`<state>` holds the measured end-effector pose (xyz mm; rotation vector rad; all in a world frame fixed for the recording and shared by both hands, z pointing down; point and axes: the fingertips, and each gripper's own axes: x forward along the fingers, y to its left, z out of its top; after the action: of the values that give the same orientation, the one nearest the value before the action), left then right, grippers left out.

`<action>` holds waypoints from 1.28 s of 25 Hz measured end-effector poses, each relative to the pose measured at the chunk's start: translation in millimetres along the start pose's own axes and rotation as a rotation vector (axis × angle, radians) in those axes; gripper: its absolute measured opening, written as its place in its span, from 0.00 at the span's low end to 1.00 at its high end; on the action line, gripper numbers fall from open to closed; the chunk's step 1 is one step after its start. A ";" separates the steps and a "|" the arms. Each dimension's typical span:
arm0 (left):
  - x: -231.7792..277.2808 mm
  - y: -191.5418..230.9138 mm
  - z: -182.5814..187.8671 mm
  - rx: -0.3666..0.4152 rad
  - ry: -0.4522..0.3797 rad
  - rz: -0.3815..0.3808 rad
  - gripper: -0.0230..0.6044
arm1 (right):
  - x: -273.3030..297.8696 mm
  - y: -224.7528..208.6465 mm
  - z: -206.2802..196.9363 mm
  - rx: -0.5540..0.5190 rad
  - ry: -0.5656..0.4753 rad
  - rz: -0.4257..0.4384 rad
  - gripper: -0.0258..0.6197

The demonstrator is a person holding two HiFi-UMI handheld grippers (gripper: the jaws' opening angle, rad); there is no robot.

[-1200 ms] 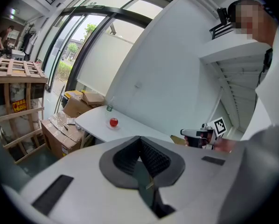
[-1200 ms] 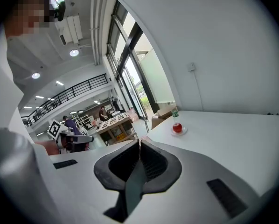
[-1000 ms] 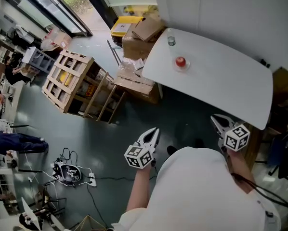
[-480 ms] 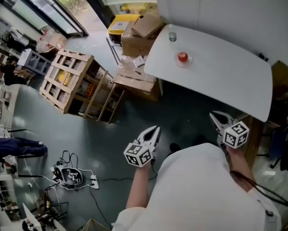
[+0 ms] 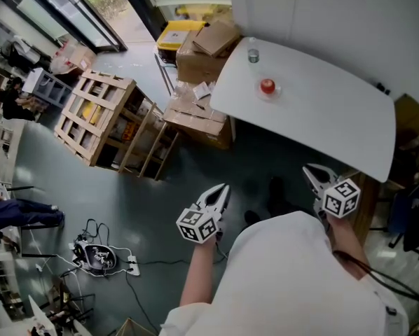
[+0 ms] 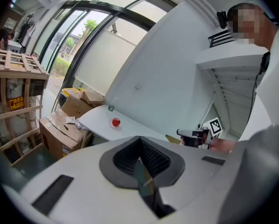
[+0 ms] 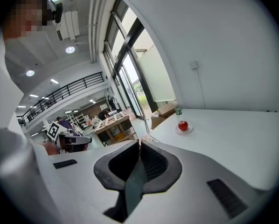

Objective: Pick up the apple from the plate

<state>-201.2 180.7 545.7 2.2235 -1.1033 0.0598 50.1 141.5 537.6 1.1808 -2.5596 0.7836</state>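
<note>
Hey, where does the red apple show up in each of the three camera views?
Head view: apple sits upper centre, near the far-left end of the white table.
Left gripper view: apple is small, left of centre, just below mid-height.
Right gripper view: apple is right of centre, just below mid-height.
Shared landmark: the small clear bottle beside it.

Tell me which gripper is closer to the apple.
Right. The right gripper is by the table's near edge; the left gripper is over the floor, farther from the apple.

The apple (image 5: 268, 85) is red, the table (image 5: 321, 121) white, the boxes (image 5: 213, 40) brown, the bin (image 5: 179, 31) yellow; the left gripper (image 5: 225, 188) and right gripper (image 5: 307, 169) bear black-and-white squares.
</note>
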 end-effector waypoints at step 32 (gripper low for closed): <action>190.2 27.5 73.4 -0.018 0.032 0.119 0.04 | 108.7 -167.4 88.8 0.038 0.070 0.145 0.10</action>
<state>-115.6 -5.7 561.4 2.1319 -1.2129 0.1341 107.7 -66.7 570.1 0.9684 -2.6054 0.8918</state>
